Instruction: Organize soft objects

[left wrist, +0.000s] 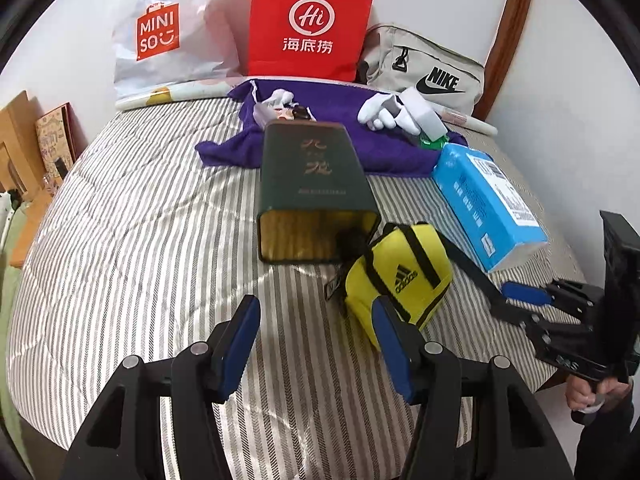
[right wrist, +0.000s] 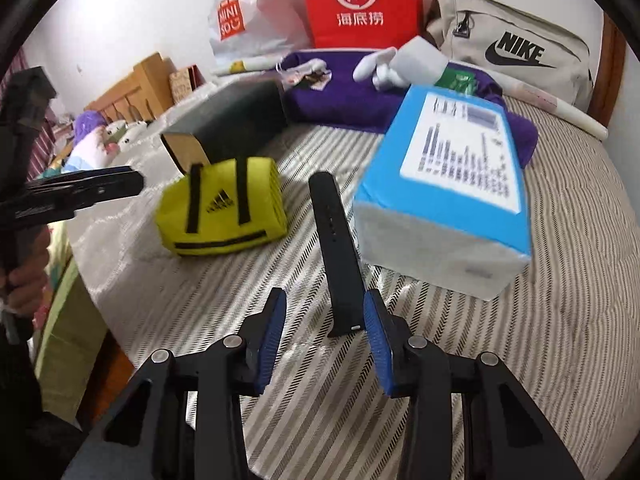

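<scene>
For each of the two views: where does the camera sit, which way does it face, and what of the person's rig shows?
Left wrist: looks down along the left gripper at the yellow pouch; right gripper enters from the right.
Right wrist: looks down along the right gripper over the black strap; a hand shows at left.
Both share the pouch, blue pack and red bag.

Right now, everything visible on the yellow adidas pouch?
The small yellow fabric adidas pouch is boxy and soft-looking, with two black straps over its top, a black three-stripe logo and a black zip line along its lower edge. It lies on the striped quilt, beside the open end of the dark green box. The long dark strap lies apart from it. In the left wrist view one blue pad of the left tongs overlaps its near corner; contact is unclear.
</scene>
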`<move>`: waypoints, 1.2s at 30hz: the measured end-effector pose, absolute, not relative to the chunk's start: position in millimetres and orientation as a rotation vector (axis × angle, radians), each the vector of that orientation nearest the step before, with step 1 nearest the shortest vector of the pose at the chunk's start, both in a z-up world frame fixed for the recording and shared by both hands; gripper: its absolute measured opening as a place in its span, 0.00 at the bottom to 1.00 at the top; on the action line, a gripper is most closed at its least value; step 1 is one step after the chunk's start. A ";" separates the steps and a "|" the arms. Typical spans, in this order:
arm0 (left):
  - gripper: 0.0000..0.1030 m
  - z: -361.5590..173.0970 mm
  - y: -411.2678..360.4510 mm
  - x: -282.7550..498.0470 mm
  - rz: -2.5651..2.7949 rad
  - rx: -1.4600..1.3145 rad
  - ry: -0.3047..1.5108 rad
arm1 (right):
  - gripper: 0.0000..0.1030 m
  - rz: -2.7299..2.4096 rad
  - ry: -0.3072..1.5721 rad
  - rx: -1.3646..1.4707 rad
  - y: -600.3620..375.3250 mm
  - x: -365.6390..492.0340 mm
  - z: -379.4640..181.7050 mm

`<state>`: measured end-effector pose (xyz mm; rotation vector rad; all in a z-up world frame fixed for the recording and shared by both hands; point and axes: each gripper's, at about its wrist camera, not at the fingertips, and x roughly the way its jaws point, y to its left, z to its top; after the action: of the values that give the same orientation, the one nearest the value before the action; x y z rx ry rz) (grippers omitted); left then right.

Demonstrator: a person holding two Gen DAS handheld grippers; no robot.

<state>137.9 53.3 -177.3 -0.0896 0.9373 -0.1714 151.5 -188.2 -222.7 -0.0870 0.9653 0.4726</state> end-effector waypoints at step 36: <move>0.55 -180.9 48.1 151.4 -0.376 -0.145 0.926 | 0.25 0.502 0.968 -0.111 -171.3 149.4 -231.2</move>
<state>151.4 48.1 -180.9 -0.1450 0.9255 -0.3758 149.4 -171.3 -231.2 -0.1109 0.9681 0.5025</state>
